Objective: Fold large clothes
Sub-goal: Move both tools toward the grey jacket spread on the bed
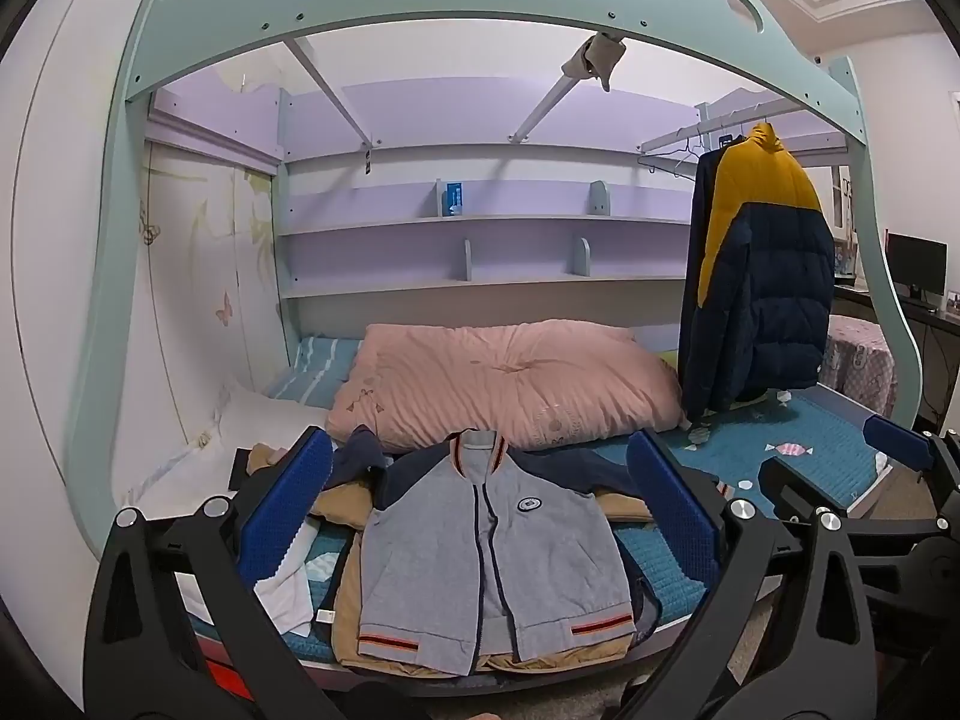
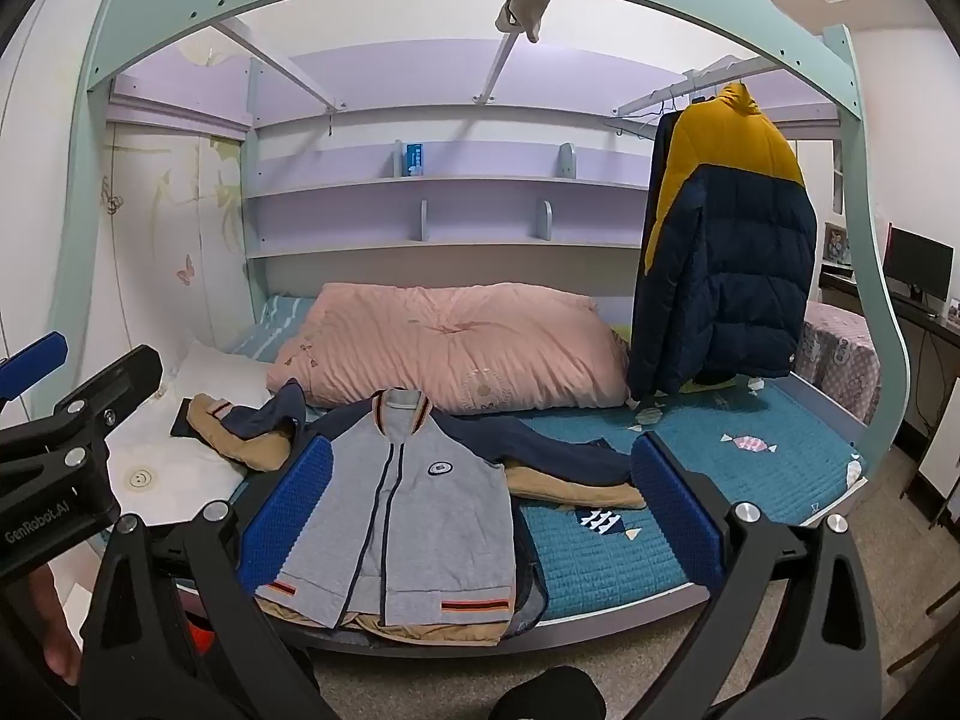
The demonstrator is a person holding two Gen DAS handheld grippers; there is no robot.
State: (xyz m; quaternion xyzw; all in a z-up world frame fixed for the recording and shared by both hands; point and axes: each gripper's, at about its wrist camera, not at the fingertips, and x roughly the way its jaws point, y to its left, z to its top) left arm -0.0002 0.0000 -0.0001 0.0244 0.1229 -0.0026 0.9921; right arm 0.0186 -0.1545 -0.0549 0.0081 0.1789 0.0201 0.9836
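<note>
A grey zip jacket with navy sleeves and red-striped hem (image 1: 480, 558) lies face up at the front edge of the bed, on top of tan clothing (image 1: 345, 501); it also shows in the right wrist view (image 2: 396, 510). Its right sleeve (image 2: 564, 450) stretches out over the blue quilt. My left gripper (image 1: 480, 510) is open and empty, held in front of the jacket. My right gripper (image 2: 480, 504) is open and empty, to the right of the left one; it shows in the left wrist view (image 1: 900, 450).
A pink duvet (image 1: 510, 384) lies behind the clothes. A yellow and navy puffer jacket (image 1: 762, 276) hangs at the right. A white pillow (image 2: 150, 456) lies at the left. The green bunk frame (image 1: 420, 12) arches overhead. A desk with a monitor (image 2: 918, 264) stands far right.
</note>
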